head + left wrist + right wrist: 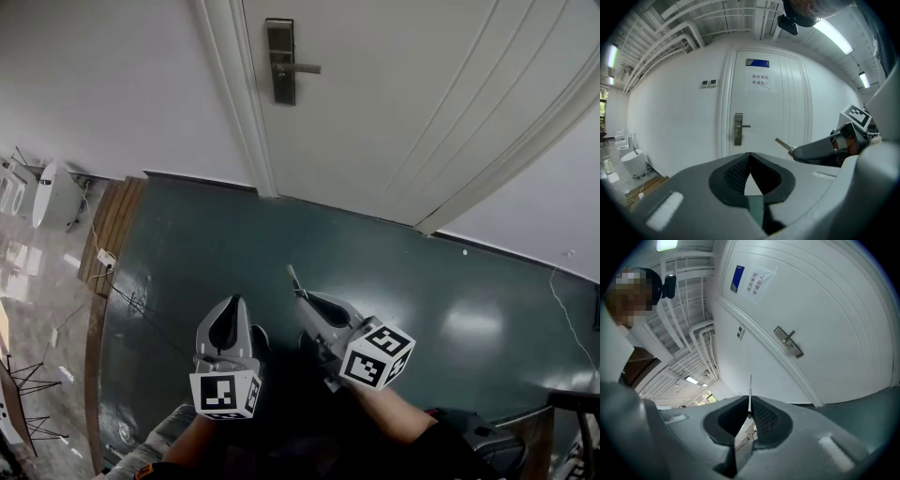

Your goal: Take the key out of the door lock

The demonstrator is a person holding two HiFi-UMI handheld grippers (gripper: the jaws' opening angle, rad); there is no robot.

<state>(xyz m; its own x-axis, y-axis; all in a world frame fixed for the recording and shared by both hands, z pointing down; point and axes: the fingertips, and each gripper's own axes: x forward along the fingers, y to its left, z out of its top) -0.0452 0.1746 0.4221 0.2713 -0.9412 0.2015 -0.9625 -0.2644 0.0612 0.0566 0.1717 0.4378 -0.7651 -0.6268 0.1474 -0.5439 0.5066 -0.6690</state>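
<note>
The key (pixel 293 280) is out of the lock, a thin metal blade sticking up from my right gripper (pixel 305 302), whose jaws are shut on it. In the right gripper view the key (pixel 750 392) rises edge-on between the pads. From the left gripper view the key (pixel 784 144) points toward the door. The metal lock plate with its lever handle (pixel 280 62) sits on the white door (pixel 403 103), well away from both grippers. My left gripper (pixel 228 323) hangs beside the right one, shut with nothing in it.
The white door frame (pixel 239 94) runs left of the lock. Dark green floor (pixel 216 253) lies below. White toilets (pixel 52 192) and cables sit at the far left. A paper notice (pixel 760 82) hangs on the door.
</note>
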